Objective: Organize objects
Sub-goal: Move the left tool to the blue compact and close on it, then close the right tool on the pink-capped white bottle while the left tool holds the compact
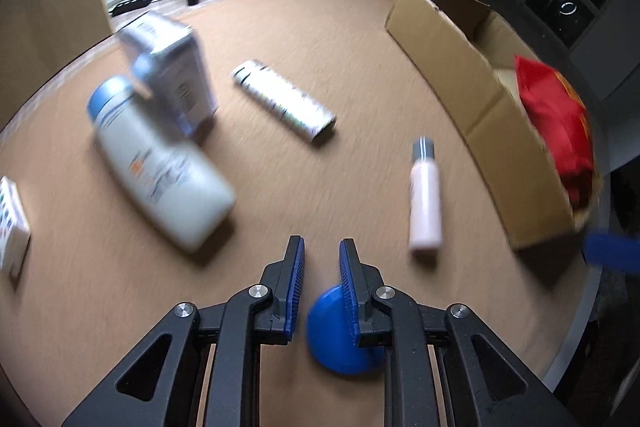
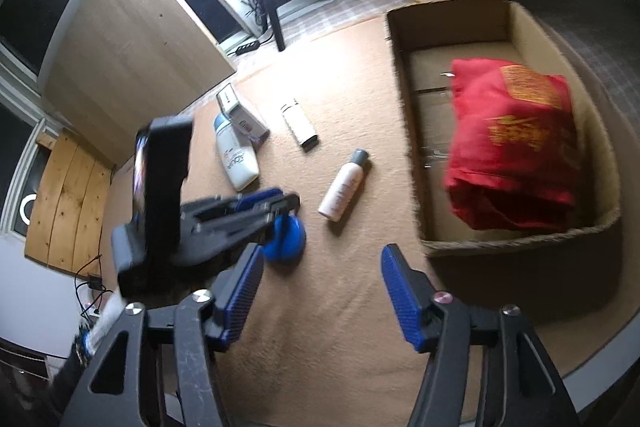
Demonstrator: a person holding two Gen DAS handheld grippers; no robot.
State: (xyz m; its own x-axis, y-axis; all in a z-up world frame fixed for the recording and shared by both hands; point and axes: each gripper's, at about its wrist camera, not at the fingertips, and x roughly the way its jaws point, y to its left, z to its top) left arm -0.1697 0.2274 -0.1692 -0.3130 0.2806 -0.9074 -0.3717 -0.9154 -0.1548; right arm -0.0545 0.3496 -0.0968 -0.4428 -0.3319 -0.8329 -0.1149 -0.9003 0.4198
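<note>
Table (image 1: 360, 39): round, tan-topped, with the loose things scattered over its left and middle
Cardboard box (image 2: 404, 131): open-topped at the table's right side; a red cloth bundle (image 2: 516, 143) already lies in it, so sorting looks partly done
Large white bottle (image 1: 160, 171): on its side at the left, blue-capped, touching a pale carton (image 1: 176, 75) behind it
White tube (image 1: 284, 99): lying mid-table, apart from the rest
Pink bottle (image 1: 425, 195): lying on its side, grey cap away from the camera, between the left gripper and the box
Blue disc (image 1: 332, 335): flat on the table, just under and behind the left gripper's right finger
Left gripper (image 1: 322, 247): jaws drawn in to their narrowest, a slim gap showing, nothing between the pads; the right wrist view shows it low over the disc
Right gripper (image 2: 322, 263): jaws about half apart, empty, over bare table near the box's front corner
Step in hand: likely picking up the blue disc
Next move: probably the left jaws must part and settle astride the disc's rim before closing, then carry it to the box
</note>
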